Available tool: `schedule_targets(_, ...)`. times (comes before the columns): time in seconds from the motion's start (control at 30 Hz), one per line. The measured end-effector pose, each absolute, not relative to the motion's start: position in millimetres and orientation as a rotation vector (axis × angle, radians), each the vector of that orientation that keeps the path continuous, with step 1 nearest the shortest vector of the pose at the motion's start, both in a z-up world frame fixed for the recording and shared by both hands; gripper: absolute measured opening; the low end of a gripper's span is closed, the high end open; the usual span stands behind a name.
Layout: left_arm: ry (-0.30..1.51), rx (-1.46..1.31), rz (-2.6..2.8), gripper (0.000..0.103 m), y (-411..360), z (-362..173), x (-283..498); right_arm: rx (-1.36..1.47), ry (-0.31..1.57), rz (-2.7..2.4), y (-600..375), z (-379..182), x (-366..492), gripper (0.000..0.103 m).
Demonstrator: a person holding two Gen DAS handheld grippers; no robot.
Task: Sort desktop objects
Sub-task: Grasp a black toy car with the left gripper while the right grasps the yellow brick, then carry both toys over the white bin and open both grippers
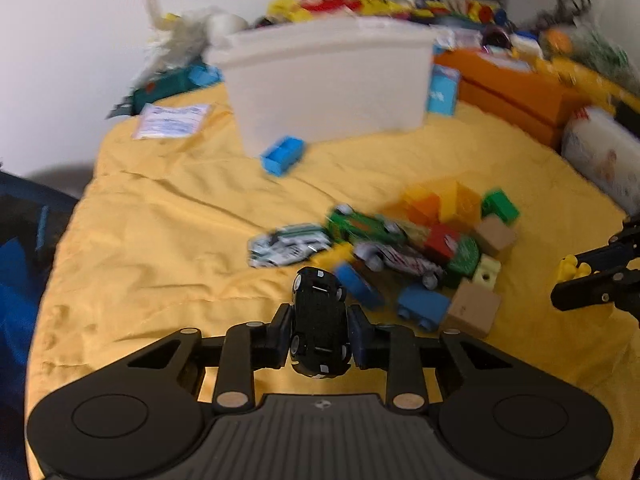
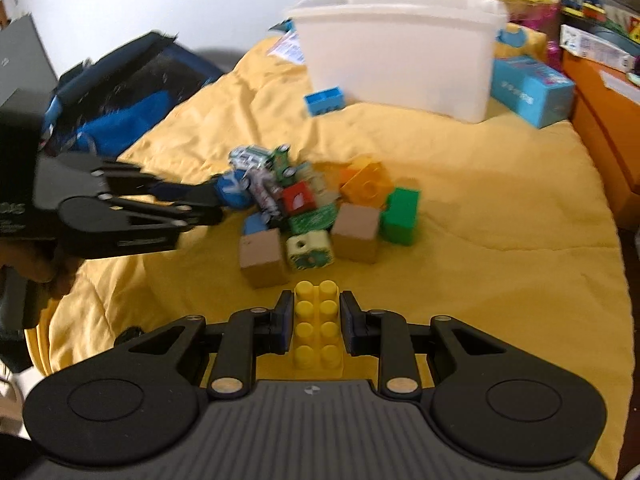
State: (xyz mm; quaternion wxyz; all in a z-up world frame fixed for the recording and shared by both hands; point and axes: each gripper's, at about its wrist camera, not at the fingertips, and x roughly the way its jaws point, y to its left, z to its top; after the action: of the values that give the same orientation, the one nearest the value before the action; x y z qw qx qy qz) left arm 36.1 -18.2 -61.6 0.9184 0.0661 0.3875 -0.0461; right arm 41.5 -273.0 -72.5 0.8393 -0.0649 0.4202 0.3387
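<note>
- A yellow cloth (image 1: pixel 168 240) is covering the bench from near edge to far, wrinkled all over.
- A white bin (image 1: pixel 328 80) is standing on the cloth at the far side, with a blue brick (image 1: pixel 282 155) lying just beside its near wall and a light blue box (image 2: pixel 532 90) leaning at its right.
- An orange box (image 1: pixel 516 92) is sitting at the far right, and a blue bag (image 2: pixel 120 104) is lying off the left edge of the cloth.
- A pile of toys (image 2: pixel 316 204) is lying mid-cloth — toy cars on its far left side, among them a white car (image 1: pixel 290 245) and a green car (image 1: pixel 362 229); blocks on the right and near side, among them a green brick (image 2: pixel 400 216), an orange brick (image 2: pixel 366 184) and two tan cubes (image 2: pixel 264 258).
- The left tool (image 1: pixel 320 334) is gripping a black toy car (image 1: pixel 320 320) between its pads, nose pointing away, above the cloth near the pile.
- The right tool (image 2: pixel 314 320) is clamping a yellow studded brick (image 2: pixel 318 324) — studs facing up, just on the near side of the tan cubes.
</note>
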Motion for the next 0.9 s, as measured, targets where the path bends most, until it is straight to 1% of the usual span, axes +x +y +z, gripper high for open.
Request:
schedule_targets(0.13, 0.742, 0.08, -0.048, 0.033, -3, -34, 37, -0.091, 0.843, 0.679, -278, -58, 53, 0.027)
schedule_targets(0.23, 0.698, 0.06, -0.031, 0.033, 2, -10, 51, -0.05, 0.793, 0.65, -278, -41, 69, 0.027)
schedule_targets(0.57, 0.592, 0.035, 0.0, 0.033, 4, 61, 157, -0.003, 0.625, 0.56, -257, 30, 181, 0.027)
schedule_targets(0.73, 0.587, 0.032, 0.014, 0.033, 1, 77, 207, -0.029, 0.58, 0.533, -240, 57, 235, 0.027)
schedule_targets(0.9, 0.608, 0.02, 0.024, 0.033, -1, 80, 244, -0.051, 0.619, 0.489, -228, 56, 282, 0.027)
